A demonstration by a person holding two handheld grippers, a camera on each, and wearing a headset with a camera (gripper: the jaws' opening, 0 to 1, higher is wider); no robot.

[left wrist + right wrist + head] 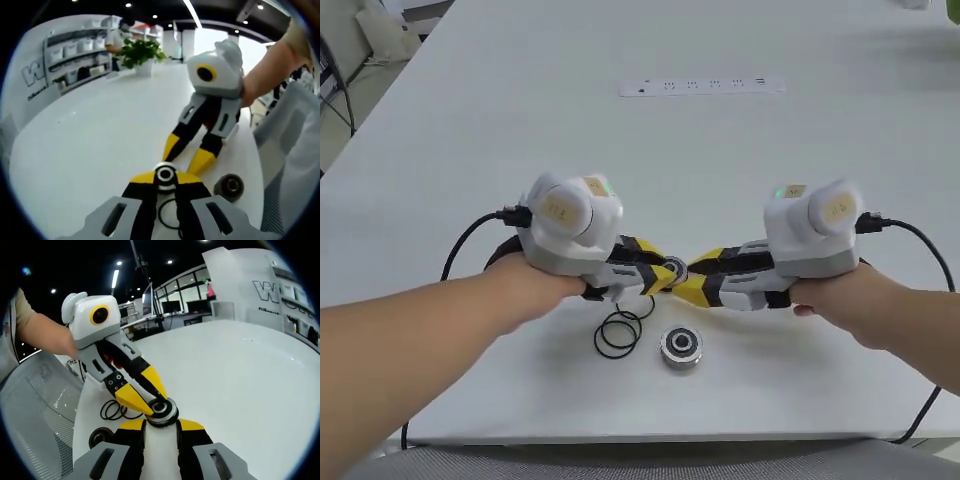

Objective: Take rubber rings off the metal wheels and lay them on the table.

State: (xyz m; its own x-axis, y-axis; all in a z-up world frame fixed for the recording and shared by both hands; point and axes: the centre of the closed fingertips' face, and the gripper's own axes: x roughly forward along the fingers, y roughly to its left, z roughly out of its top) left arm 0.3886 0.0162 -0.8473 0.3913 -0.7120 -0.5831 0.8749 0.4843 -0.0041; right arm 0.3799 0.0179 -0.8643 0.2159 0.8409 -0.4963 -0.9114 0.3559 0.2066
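Thin black rubber rings [620,340] beside round, shiny metal wheel [680,346]

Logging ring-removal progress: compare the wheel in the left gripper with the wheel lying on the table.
The held wheel is clamped in the left gripper, off the table; the table wheel lies flat, face up, untouched. The right gripper points its open jaws at the held wheel; the table wheel sits beside loose rubber rings. Both are small, round and metal.
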